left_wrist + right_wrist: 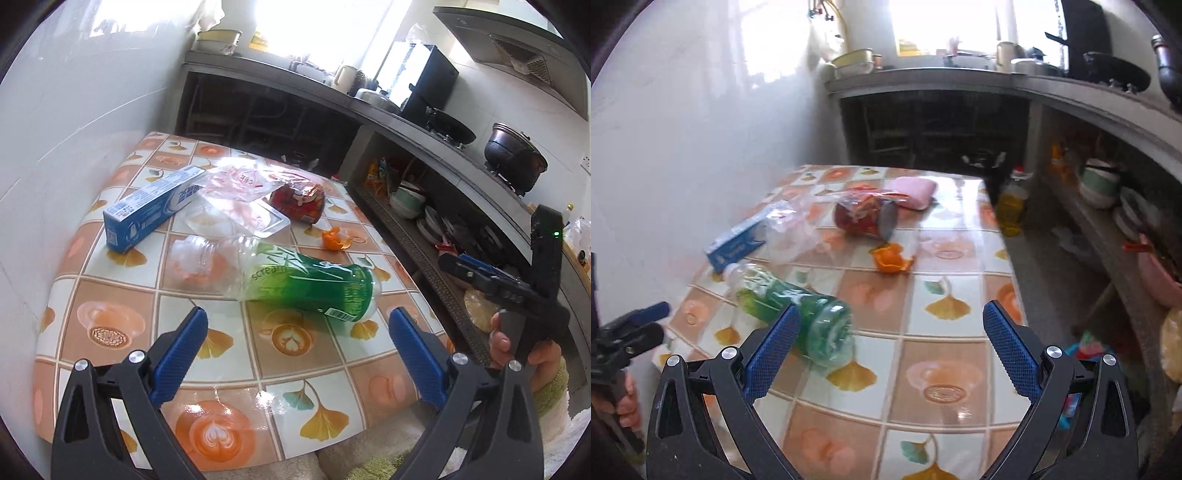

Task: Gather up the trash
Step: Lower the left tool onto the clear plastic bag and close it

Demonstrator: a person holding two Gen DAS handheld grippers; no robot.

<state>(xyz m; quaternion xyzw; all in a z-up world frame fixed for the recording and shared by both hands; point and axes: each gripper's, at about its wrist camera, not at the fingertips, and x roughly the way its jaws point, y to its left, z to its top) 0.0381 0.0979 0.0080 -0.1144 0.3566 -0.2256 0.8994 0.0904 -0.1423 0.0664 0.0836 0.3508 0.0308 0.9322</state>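
Here a bench (110,369) under a glossy orange-and-cream tile-print cloth stands against a white tiled wall, with a dark kitchen counter (369,107) beyond. On it lie an empty green-labelled bottle (295,280), a blue toothpaste box (147,210), a clear plastic bag (240,184), a red can (299,201) and orange peel (334,238). The left tongs (299,328) and right tongs (892,325) both gape wide, grasping nothing.

The bottle (310,284) lying on the table carries the word "scream" on its green label, with a barcode near its base. The blue box (155,208) has print too blurred to read.
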